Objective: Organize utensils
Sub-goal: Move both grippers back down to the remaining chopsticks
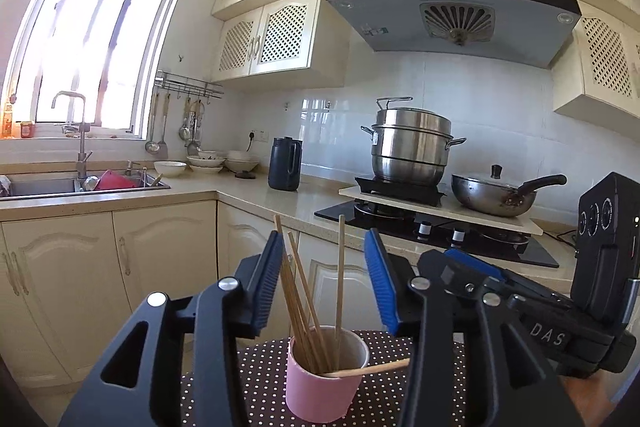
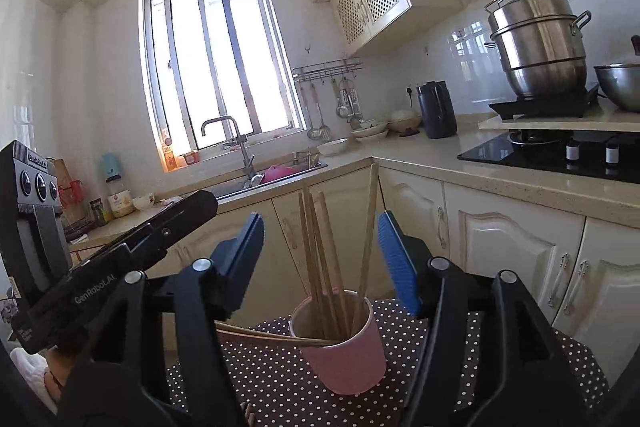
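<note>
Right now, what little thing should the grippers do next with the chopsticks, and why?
Probably pick up the chopsticks lying across the rim and stand them in the pink cup with the upright chopsticks. The left gripper and right gripper are both open, holding nothing.

A pink paper cup (image 1: 326, 383) is standing upright on a polka-dot tabletop (image 1: 256, 379), holding several wooden chopsticks (image 1: 298, 291) that are leaning against its rim; one chopstick (image 1: 368, 369) is lying across the rim, jutting sideways.

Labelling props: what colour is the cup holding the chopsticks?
Pink outside, pale inside: the cup shows best in the left wrist view.
</note>
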{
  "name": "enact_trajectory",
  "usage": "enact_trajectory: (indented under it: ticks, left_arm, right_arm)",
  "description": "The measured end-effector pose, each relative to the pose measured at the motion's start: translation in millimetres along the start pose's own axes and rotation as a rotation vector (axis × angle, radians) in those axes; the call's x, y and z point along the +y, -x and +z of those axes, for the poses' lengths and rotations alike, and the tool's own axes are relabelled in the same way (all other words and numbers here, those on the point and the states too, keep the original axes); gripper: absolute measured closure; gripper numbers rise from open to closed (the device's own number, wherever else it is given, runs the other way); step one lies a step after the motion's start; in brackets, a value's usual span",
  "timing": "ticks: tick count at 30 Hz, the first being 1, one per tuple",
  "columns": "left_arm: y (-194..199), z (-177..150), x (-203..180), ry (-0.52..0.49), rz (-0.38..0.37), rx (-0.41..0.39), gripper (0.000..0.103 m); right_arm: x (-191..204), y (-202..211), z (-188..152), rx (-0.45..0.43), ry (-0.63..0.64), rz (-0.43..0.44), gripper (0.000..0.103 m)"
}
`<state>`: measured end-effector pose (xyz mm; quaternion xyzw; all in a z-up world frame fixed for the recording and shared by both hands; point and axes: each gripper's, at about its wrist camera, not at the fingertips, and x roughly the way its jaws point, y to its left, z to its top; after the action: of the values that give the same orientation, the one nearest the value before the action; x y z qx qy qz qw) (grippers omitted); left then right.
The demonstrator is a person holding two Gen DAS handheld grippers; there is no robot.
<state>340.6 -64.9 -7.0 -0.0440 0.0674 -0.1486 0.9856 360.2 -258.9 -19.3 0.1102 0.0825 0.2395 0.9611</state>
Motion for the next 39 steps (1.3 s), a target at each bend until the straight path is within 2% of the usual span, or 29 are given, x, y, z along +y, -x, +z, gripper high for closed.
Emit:
enact_trajectory:
  ticks: [6,9,12,16,19,24,30,33,37,39]
  left_arm:
    - [40.8,3.1,2.5,0.009,-0.001,0.063,0.058]
    - [58.8,-2.0,1.6,0.006,0.001,0.089,0.058]
    - [75.2,-12.2,0.8,0.014,-0.013,0.149,0.058]
    - [82.6,-33.9,-0.7,0.032,-0.036,0.289,0.058]
    - [81.6,-57.0,-1.4,0.036,-0.029,0.408,0.058]
    - [77.9,-92.9,1.5,0.061,-0.020,0.563,0.058]
    - [62.4,-136.3,4.0,0.079,0.013,0.791,0.058]
    - [57.5,-157.6,2.8,0.055,0.051,0.871,0.058]
    - [51.4,-180.9,8.1,0.079,0.082,0.963,0.058]
    - [49.1,-185.8,9.0,0.088,0.084,0.969,0.058]
  right_arm:
    - [20.3,36.3,4.9,0.019,0.017,-0.024,0.044]
    - [32.0,52.5,-0.1,0.049,0.026,-0.030,0.044]
    - [45.7,66.0,-9.6,0.093,0.049,-0.040,0.044]
    - [60.1,79.0,-29.0,0.162,0.057,-0.049,0.044]
    - [69.9,82.5,-50.1,0.223,0.051,-0.052,0.044]
    - [76.1,77.7,-87.0,0.356,0.019,-0.062,0.044]
    - [69.8,65.0,-126.4,0.522,-0.038,-0.135,0.044]
    - [65.5,58.8,-140.2,0.588,-0.069,-0.165,0.044]
    - [61.2,50.6,-153.1,0.654,-0.080,-0.165,0.044]
    - [60.5,48.1,-158.7,0.671,-0.086,-0.153,0.044]
